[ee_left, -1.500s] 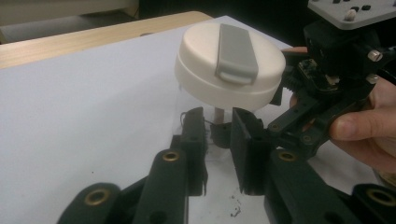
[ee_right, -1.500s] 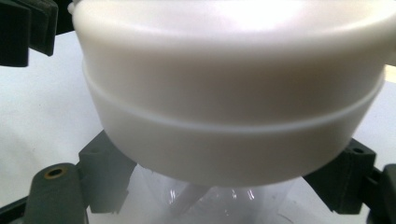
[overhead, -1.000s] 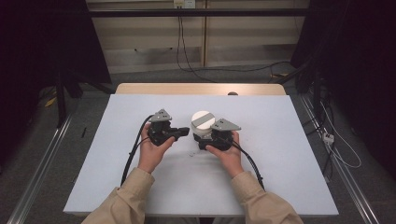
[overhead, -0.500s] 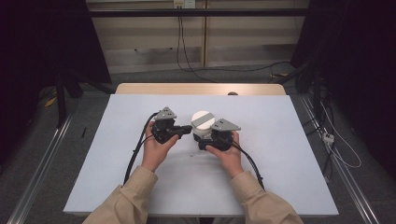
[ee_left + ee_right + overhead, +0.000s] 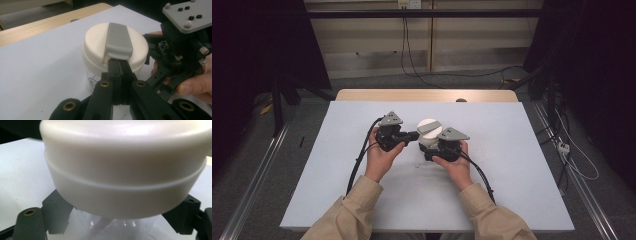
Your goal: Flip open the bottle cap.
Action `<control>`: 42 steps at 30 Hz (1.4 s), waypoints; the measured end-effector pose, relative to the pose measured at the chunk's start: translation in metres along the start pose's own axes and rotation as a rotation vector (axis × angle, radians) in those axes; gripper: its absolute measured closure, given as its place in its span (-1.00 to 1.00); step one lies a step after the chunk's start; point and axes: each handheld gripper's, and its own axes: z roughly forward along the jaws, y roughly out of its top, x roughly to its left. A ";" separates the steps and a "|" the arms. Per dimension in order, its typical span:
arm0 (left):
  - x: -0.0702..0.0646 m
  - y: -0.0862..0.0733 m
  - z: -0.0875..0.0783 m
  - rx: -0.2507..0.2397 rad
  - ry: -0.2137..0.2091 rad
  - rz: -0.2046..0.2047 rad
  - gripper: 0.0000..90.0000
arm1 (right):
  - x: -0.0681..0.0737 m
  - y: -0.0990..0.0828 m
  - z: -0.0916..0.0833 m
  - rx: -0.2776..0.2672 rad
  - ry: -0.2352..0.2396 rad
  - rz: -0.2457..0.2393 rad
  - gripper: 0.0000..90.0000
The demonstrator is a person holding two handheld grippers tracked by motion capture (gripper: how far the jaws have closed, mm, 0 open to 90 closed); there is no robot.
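Going left to right across the white tabletop (image 5: 337, 165), the one thing that has shifted over the last second is the left tool (image 5: 412, 135): in the high view it sat a little apart from the container, and now its tip has edged rightward until it meets the lid. Its jaws are fully closed on each other with nothing between them, and in the left gripper view that closed tip (image 5: 119, 65) sits right under the overhanging end of the grey flat plastic flip tab (image 5: 118, 40) that runs across the lid. My reading is that the person is about to lever the tab up, so the opening step is set up but not yet done; the tab lies flat.

The clear plastic jar with a round cream-white lid (image 5: 428, 129) stands upright near the middle of the tabletop, between the two tools, where it was a second ago. The right tool (image 5: 428, 148) has not moved; its jaws are clamped on the clear body of the jar just beneath the lid (image 5: 122, 185), steadying it.

Counted: one jar, one lid, one grey tab, two tools, two hands in beige sleeves (image 5: 357, 205), one tabletop.
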 end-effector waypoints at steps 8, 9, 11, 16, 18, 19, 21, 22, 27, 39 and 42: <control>-0.002 0.011 0.003 0.005 0.004 0.009 1.00 | 0.000 0.000 0.000 0.001 0.000 0.002 -0.58; -0.002 0.012 0.003 0.003 0.001 0.009 1.00 | 0.000 0.000 0.000 0.000 0.000 0.001 -0.58; -0.004 0.015 0.003 0.007 0.002 0.013 1.00 | 0.000 0.000 0.000 0.001 0.001 0.003 -0.58; -0.005 0.022 0.003 0.012 0.007 0.029 1.00 | 0.000 0.000 0.000 0.001 0.000 0.001 -0.58; -0.005 0.025 0.004 0.014 0.008 0.030 1.00 | 0.000 0.000 0.000 0.001 -0.001 0.001 -0.58; -0.005 0.026 0.004 0.014 0.009 0.032 1.00 | 0.000 0.000 0.000 0.001 0.000 0.002 -0.58; -0.004 0.027 0.004 0.012 0.013 0.035 1.00 | 0.000 0.000 0.000 0.001 0.000 0.002 -0.58; -0.004 0.028 0.005 0.011 0.011 0.030 1.00 | 0.000 0.000 0.000 0.001 0.000 0.001 -0.58; -0.003 0.030 0.006 0.010 0.010 0.021 1.00 | 0.000 0.000 0.000 0.001 -0.002 -0.003 -0.58; -0.004 0.040 0.012 0.023 0.015 0.040 1.00 | 0.001 0.000 0.000 0.001 -0.003 -0.003 -0.58; -0.005 0.043 0.013 0.022 0.011 0.038 1.00 | 0.001 0.000 0.000 0.001 -0.003 -0.003 -0.58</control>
